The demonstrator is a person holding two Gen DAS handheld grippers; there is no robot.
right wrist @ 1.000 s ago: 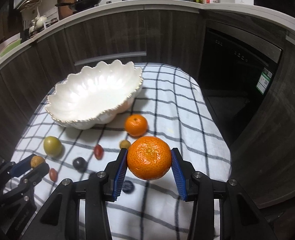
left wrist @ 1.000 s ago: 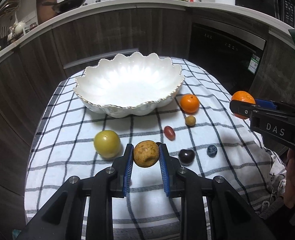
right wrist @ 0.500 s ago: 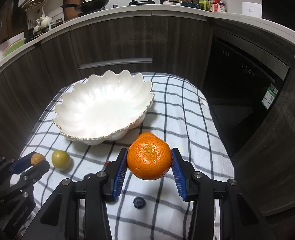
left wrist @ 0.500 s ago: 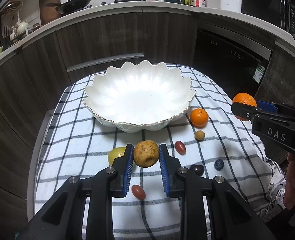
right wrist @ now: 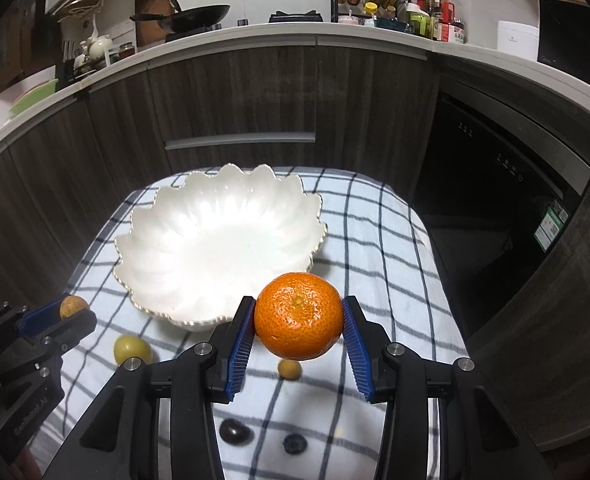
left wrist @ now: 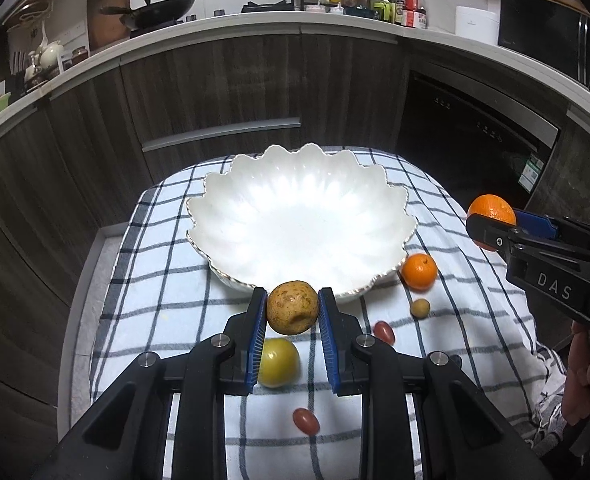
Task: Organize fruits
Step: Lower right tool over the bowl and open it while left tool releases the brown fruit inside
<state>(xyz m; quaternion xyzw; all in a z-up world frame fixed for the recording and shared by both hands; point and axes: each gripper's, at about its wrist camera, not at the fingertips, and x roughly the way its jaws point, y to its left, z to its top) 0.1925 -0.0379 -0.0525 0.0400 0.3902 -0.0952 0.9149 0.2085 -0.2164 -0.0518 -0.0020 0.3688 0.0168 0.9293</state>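
Note:
A white scalloped bowl (left wrist: 295, 216) stands empty on the checked cloth; it also shows in the right wrist view (right wrist: 215, 248). My left gripper (left wrist: 292, 312) is shut on a brown speckled fruit (left wrist: 292, 306), held above the cloth just before the bowl's near rim. My right gripper (right wrist: 298, 324) is shut on a large orange (right wrist: 298, 316), held in the air at the bowl's right front. On the cloth lie a yellow-green fruit (left wrist: 279, 362), a small orange (left wrist: 419, 271), a small tan fruit (left wrist: 420, 307), two red oval fruits (left wrist: 384, 332) (left wrist: 306, 421), a dark plum (right wrist: 235, 431) and a blueberry (right wrist: 294, 444).
The small table's cloth (left wrist: 155, 280) drops off at left, right and far edges. Dark cabinets (left wrist: 223, 92) and a dishwasher (left wrist: 467, 128) stand behind. A counter above carries a wok (left wrist: 151, 8) and bottles (left wrist: 391, 4).
Both grippers have risen and moved forward toward the bowl with their fruit still held. The loose fruits on the cloth now lie below and behind the fingertips.

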